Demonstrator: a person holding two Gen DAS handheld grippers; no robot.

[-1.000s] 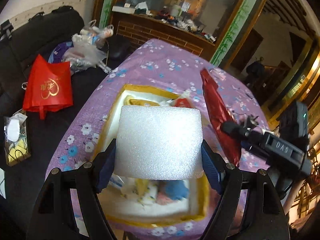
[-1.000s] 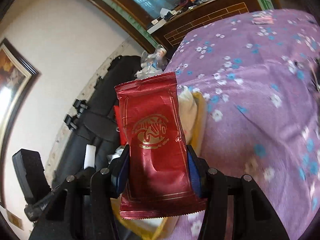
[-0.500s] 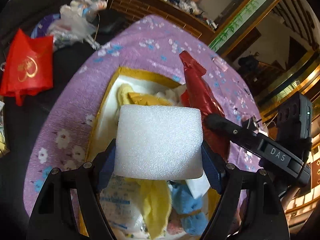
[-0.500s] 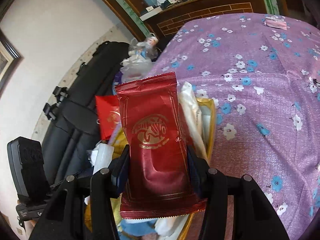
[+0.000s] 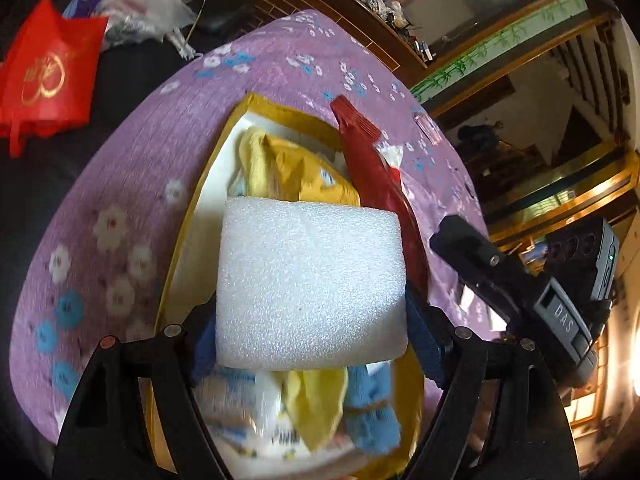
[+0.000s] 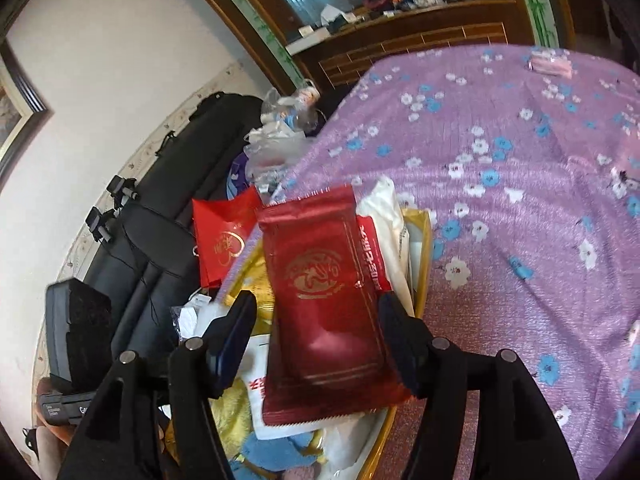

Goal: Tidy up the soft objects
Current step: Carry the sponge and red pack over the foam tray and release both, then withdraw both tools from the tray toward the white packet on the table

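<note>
My left gripper (image 5: 312,320) is shut on a white foam block (image 5: 310,284) and holds it just above a yellow-rimmed tray (image 5: 200,208) that holds yellow and blue cloths and packets. My right gripper (image 6: 316,340) has opened; its left finger stands clear of the dark red foil packet (image 6: 324,300), which lies tilted over the tray's contents (image 6: 420,272). The same packet (image 5: 376,184) and the right gripper's body show at the tray's right side in the left wrist view.
The tray sits on a purple flowered tablecloth (image 6: 540,200). A red bag (image 5: 44,76) and clear plastic bags (image 5: 148,8) lie on a black sofa to the left. A small pink packet (image 6: 550,65) lies far off on the cloth.
Both grippers came down closer over the tray. My right gripper's jaws spread apart and the red packet tipped onto the tray's contents. The left still grips the foam.
</note>
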